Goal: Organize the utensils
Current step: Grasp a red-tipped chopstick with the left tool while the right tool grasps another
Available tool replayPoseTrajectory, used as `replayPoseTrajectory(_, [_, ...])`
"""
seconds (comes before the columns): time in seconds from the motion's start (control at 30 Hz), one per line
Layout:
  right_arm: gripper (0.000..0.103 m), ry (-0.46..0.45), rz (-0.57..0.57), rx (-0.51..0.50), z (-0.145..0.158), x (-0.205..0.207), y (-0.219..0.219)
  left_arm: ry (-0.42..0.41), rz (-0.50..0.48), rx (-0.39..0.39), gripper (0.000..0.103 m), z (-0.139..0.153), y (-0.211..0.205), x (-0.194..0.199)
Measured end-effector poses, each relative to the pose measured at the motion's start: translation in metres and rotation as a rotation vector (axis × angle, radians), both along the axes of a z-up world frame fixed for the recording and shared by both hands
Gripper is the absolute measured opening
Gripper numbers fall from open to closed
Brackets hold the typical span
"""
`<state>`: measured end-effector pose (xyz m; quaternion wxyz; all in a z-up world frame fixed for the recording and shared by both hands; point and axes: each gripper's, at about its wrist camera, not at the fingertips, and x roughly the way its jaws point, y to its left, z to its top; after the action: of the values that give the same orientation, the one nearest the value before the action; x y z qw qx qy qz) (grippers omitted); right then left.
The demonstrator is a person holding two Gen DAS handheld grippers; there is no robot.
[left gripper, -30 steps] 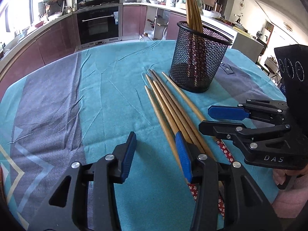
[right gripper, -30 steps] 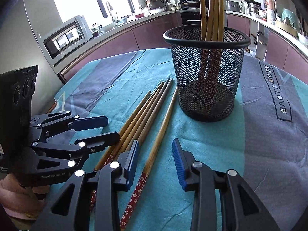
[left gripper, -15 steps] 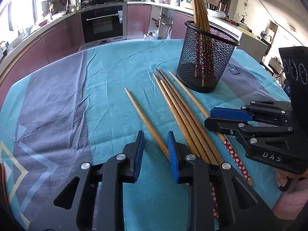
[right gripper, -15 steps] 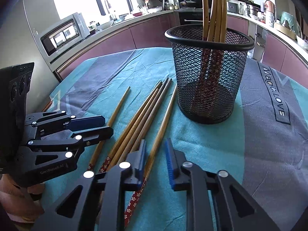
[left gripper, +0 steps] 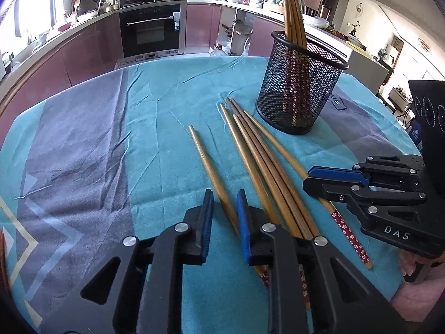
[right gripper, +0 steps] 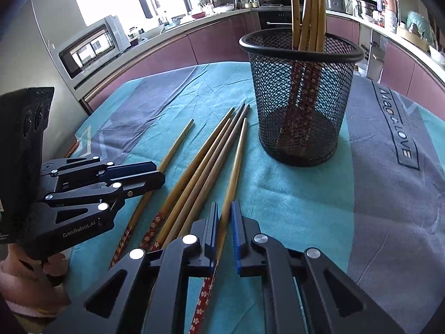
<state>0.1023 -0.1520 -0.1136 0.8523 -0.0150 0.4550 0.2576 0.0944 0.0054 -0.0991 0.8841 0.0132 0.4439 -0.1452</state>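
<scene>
We note the left gripper [left gripper: 224, 206] with its jaws closing around a single bamboo chopstick [left gripper: 207, 161] that lies apart from the rest, to their left; the blue pads stand on either side of it with slim gaps showing, so we record no firm clamp yet; the right gripper [right gripper: 223, 217] has its jaws drawn together on the rightmost chopstick [right gripper: 235, 164], whose red flowered end [right gripper: 201, 300] runs back under the tool; from the left wrist view we see that same gripper [left gripper: 308, 179] low over the chopstick's shaft; between the two grasped sticks lies a bundle of three chopsticks [right gripper: 205, 156], touching side by side, tips towards the black mesh holder [right gripper: 301, 94]; the holder stands upright just beyond the tips, with several chopsticks [right gripper: 308, 8] already upright inside, leaning on its rim; everything rests on a teal and grey cloth [left gripper: 97, 139] over the table; behind it we see kitchen counters and a built-in oven [left gripper: 151, 30].
</scene>
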Motion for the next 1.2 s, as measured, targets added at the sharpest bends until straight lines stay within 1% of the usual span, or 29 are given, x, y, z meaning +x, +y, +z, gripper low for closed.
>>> replayPoseTrajectory(0.07, [0.013, -0.016, 0.0, -0.017, 0.0, 0.005, 0.004, -0.003, 0.008, 0.009, 0.02, 0.0, -0.001, 0.005])
replayPoseTrajectory(0.3, [0.013, -0.065, 0.012, -0.085, 0.0, 0.016, 0.018, -0.008, 0.012, 0.024, 0.021, -0.001, -0.007, 0.014])
replayPoseTrajectory(0.4, [0.009, -0.066, 0.007, -0.087, -0.001, 0.018, 0.018, -0.014, 0.021, 0.031, 0.019, -0.001, -0.008, 0.014])
replayPoseTrajectory(0.43, [0.008, -0.064, 0.003, -0.082, -0.001, 0.018, 0.017, -0.016, 0.027, 0.034, 0.018, -0.001, -0.009, 0.014])
replayPoseTrajectory(0.47, [0.007, -0.056, -0.002, -0.068, -0.001, 0.019, 0.015, -0.016, 0.035, 0.036, 0.014, -0.001, -0.008, 0.014])
replayPoseTrajectory(0.7, [0.005, -0.032, -0.02, -0.005, 0.003, 0.021, 0.0, -0.009, 0.069, 0.011, 0.008, -0.001, -0.006, 0.013])
replayPoseTrajectory(0.93, [0.005, -0.014, 0.002, 0.077, 0.009, 0.015, -0.012, -0.008, 0.079, -0.003, 0.007, 0.001, -0.001, 0.008])
replayPoseTrajectory(1.2, [0.005, -0.023, 0.029, 0.125, 0.018, 0.009, -0.01, -0.024, 0.064, -0.033, 0.007, 0.011, 0.0, 0.003])
